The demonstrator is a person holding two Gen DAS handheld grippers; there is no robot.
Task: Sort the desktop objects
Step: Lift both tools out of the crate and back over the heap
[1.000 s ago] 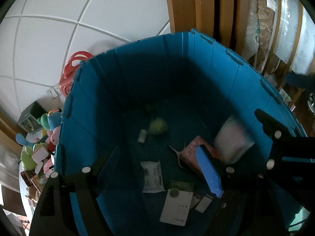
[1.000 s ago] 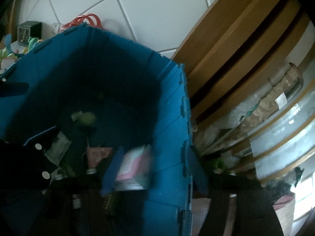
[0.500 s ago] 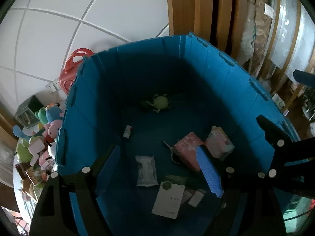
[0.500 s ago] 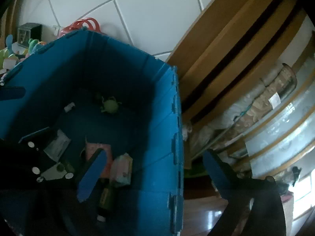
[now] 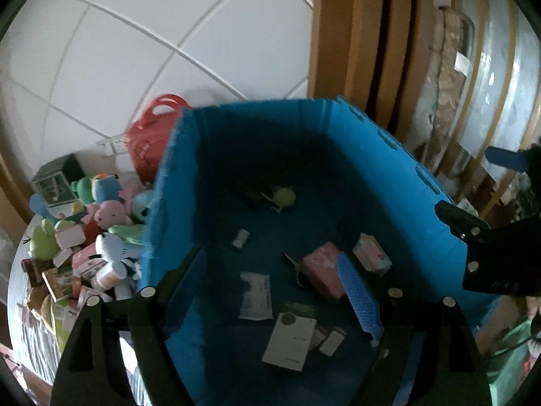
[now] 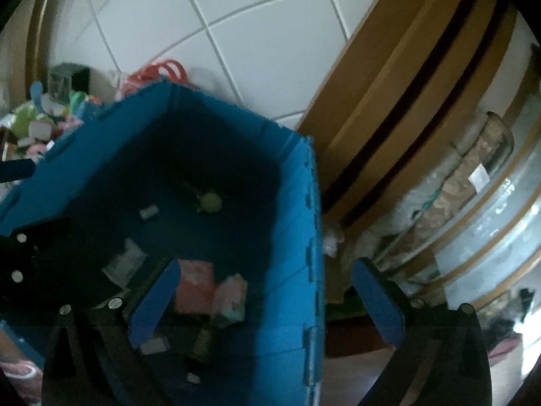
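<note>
A deep blue bin (image 5: 389,155) holds sorted items: a green plush ball (image 5: 284,197), a pink box (image 5: 321,269), a pink and white carton (image 5: 372,258), a white packet (image 5: 256,291), a white card (image 5: 289,341) and a small bottle (image 5: 240,238). My left gripper (image 5: 274,291) is open and empty above the bin's near edge. My right gripper (image 6: 267,304) is open and empty, straddling the bin's right wall (image 6: 297,270). The carton (image 6: 230,299) lies in the bin below it.
A pile of plush toys and small boxes (image 5: 88,237) lies on the table left of the bin. A red basket (image 5: 152,135) stands against the white tiled wall. Wooden shelves (image 6: 422,135) with clutter stand right of the bin.
The pink and white carton dropped from my right gripper into the bin. Both grippers have risen and pulled back; the right one opened wide and shifted over the bin's right wall.
</note>
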